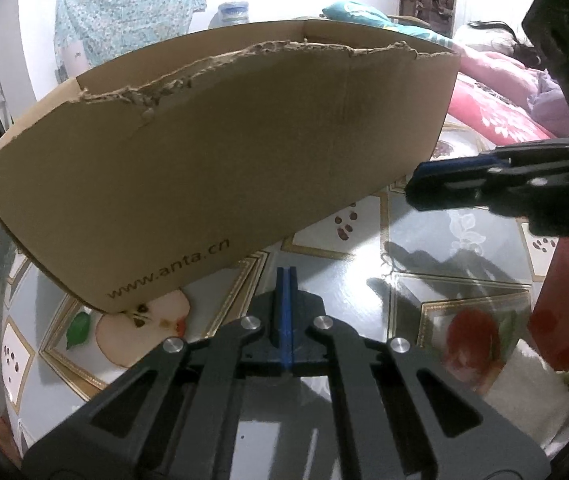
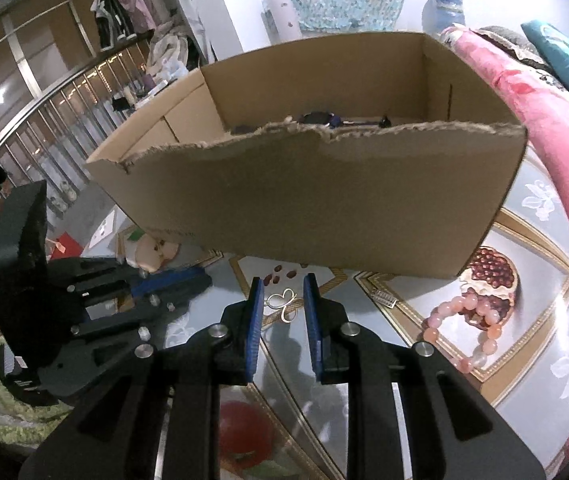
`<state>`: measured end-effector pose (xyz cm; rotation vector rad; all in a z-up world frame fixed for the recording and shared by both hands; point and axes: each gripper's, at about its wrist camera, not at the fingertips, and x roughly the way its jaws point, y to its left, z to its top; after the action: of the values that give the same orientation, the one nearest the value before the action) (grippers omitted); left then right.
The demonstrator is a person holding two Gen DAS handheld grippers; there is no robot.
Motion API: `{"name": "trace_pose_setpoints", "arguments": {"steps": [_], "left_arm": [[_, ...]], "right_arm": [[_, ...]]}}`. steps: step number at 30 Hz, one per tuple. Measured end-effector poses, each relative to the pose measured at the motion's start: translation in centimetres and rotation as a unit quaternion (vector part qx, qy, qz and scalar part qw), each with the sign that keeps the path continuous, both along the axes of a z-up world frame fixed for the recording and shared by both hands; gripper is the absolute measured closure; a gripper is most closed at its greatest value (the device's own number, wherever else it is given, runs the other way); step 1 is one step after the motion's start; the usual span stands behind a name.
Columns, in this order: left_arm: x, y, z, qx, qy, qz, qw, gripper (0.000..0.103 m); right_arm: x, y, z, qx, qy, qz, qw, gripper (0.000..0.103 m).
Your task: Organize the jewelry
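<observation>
A brown cardboard box (image 1: 212, 160) with a torn front rim stands on the table; the right wrist view (image 2: 316, 200) shows dark jewelry pieces (image 2: 320, 119) inside it. A silver butterfly-shaped piece (image 2: 282, 303) lies on the table just ahead of my right gripper (image 2: 283, 286), which is open and empty with the piece between its fingertips' line. A pink bead bracelet (image 2: 464, 328) lies to the right, and a small silver clip (image 2: 384, 298) sits near the box. My left gripper (image 1: 286, 276) is shut and empty, close to the box front; it also shows in the right wrist view (image 2: 188, 280).
The table (image 1: 356, 292) has a glossy fruit-print cover. A pink quilt (image 2: 544, 128) borders the table on the right. My right gripper shows at the right in the left wrist view (image 1: 416, 188). A person stands in a far doorway (image 1: 434, 0).
</observation>
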<state>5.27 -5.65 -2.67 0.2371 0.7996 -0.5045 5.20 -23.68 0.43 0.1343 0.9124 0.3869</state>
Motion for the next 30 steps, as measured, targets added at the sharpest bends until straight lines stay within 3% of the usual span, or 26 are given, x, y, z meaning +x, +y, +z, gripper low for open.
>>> {"name": "trace_pose_setpoints", "arguments": {"steps": [9, 10, 13, 14, 19, 25, 30], "left_arm": [[-1.0, 1.5, 0.6, -0.019, 0.003, 0.016, 0.9997, 0.103], [-1.1, 1.8, 0.7, -0.023, 0.004, 0.017, 0.9996, 0.101], [-1.2, 1.5, 0.8, -0.022, 0.009, 0.018, 0.9996, 0.073], [-1.3, 1.3, 0.7, -0.019, 0.008, 0.017, 0.9996, 0.072], [-0.8, 0.2, 0.2, 0.005, 0.01, 0.023, 0.9997, 0.073], [-0.3, -0.5, 0.4, 0.018, 0.015, 0.032, 0.9992, 0.093], [-0.8, -0.9, 0.6, 0.021, 0.011, 0.032, 0.9992, 0.093]], "right_arm": [[-0.9, -0.4, 1.6, 0.002, -0.021, -0.002, 1.0, 0.083], [-1.0, -0.4, 1.6, 0.003, -0.022, -0.001, 1.0, 0.083], [-1.0, -0.2, 1.5, 0.007, -0.022, 0.0, 1.0, 0.083], [-1.0, -0.2, 1.4, 0.008, -0.022, 0.001, 1.0, 0.083], [-1.0, -0.2, 1.2, 0.011, -0.021, 0.001, 1.0, 0.083], [-1.0, -0.4, 1.1, 0.019, -0.024, -0.007, 1.0, 0.083], [-0.9, -0.7, 1.0, 0.027, -0.025, -0.01, 0.999, 0.083]]}}
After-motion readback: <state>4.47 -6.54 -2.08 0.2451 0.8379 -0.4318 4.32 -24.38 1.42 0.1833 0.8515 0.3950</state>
